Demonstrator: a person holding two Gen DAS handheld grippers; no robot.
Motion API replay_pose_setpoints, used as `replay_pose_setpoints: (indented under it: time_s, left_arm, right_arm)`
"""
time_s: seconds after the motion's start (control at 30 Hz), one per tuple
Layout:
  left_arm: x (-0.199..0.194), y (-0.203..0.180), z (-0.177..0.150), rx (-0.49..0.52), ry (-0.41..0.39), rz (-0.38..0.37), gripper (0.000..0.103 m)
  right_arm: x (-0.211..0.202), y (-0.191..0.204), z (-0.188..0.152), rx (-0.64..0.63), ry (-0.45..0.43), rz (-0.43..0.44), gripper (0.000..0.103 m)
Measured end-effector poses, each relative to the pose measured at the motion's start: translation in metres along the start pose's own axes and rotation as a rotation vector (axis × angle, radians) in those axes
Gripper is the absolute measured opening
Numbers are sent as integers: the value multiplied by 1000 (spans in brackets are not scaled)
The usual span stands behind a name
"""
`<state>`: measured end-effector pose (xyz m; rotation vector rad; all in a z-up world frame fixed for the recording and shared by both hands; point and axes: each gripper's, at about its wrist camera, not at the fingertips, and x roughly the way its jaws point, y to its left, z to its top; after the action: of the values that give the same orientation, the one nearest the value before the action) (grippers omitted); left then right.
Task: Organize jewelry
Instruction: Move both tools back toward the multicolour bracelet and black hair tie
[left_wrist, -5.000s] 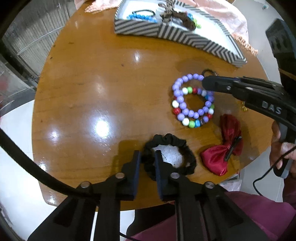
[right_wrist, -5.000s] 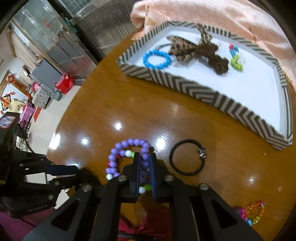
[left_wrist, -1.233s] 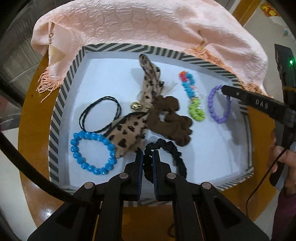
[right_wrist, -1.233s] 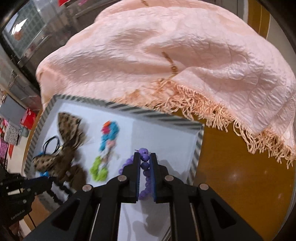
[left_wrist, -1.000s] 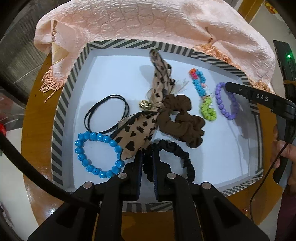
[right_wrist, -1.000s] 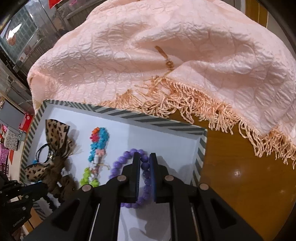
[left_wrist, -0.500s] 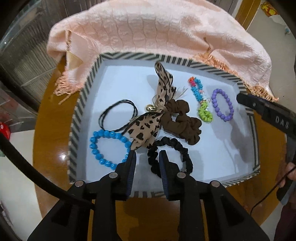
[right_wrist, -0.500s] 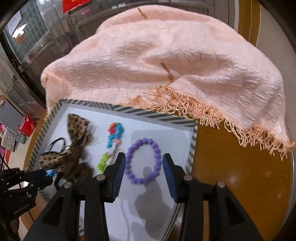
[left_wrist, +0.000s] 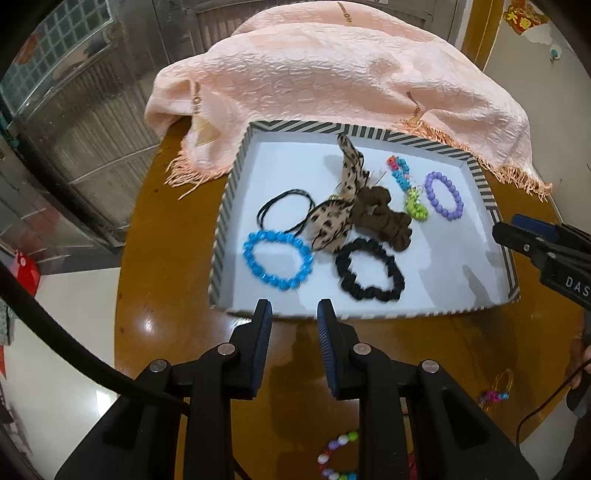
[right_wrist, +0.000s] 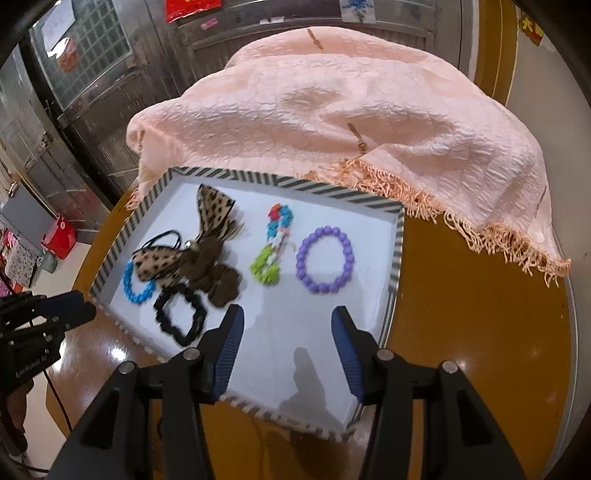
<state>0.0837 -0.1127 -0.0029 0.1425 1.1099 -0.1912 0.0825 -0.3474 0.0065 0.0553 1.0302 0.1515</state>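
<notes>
Low at the edge of the left wrist view, hiding partly behind the black gripper body: a string of pastel beads (left_wrist: 338, 443), with only a few beads showing. Further right on the brown glossy worktop (left_wrist: 166, 240), blurring too much to name: a small multicoloured chain (left_wrist: 495, 391).

Lying flat on the white floor of the tray (left_wrist: 221, 236), near its right wall: the purple bracelet (right_wrist: 327, 232), a closed ring of round, smooth, matte beads, touching nothing. Resting near the front wall: the black scrunchie (left_wrist: 369, 293), a soft gathered ring of fabric, just beside the brown scrunchie (left_wrist: 391, 225). Overlapping in the middle, so hard to separate: the brown scrunchie and a leopard-print bow (left_wrist: 328, 221). Sitting also in the tray: a blue bracelet (left_wrist: 280, 283) of shiny beads, a thin black hair tie (left_wrist: 295, 192) and a short colourful chain (left_wrist: 402, 177) with a green end.

Covering the far rim of the striped tray: a peach shawl (left_wrist: 332, 74), crinkled, with fringe along its border.

Hovering over the front edge of the tray: the left gripper (left_wrist: 293, 314), jaws parted moderately, holding nothing. Hanging above the tray floor: the right gripper (right_wrist: 288, 317), jaws opening wider, with nothing between the ribbed blue pads.
</notes>
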Motion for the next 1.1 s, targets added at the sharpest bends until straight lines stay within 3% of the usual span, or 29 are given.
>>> replay_pose_setpoints:
  time_s: [0.57, 1.1]
  left_arm:
    - [-29, 40, -48, -26, 6, 9, 25]
    - [-38, 44, -86, -12, 33, -21, 25]
  right_arm:
    - [-26, 36, -45, -32, 7, -52, 54]
    - [-47, 49, -80, -31, 10, -68, 55]
